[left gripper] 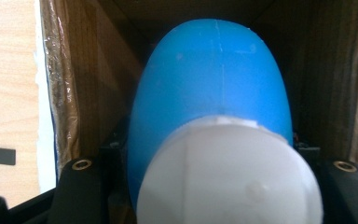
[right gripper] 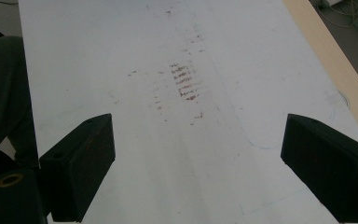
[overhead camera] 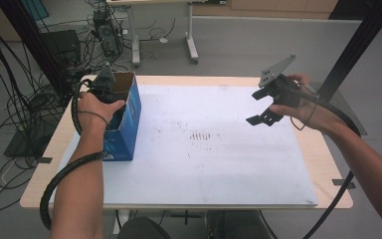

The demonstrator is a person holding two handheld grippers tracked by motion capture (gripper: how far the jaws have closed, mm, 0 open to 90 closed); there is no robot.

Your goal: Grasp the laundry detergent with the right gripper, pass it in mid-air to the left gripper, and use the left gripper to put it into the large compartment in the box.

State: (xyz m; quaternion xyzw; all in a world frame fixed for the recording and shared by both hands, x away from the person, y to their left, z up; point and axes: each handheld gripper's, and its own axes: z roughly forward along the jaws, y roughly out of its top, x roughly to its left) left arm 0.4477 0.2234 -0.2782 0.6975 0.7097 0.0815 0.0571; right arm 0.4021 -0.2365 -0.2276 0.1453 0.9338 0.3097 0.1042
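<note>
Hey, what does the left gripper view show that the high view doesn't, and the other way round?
The left gripper view looks down into the box's brown cardboard inside, where the left gripper is shut on a blue bottle with a white cap. The high view adds the whole scene: the box's blue outside, the white mat, the right gripper held open above it, and both forearms. Both share the box and the left gripper reaching into it.
</note>
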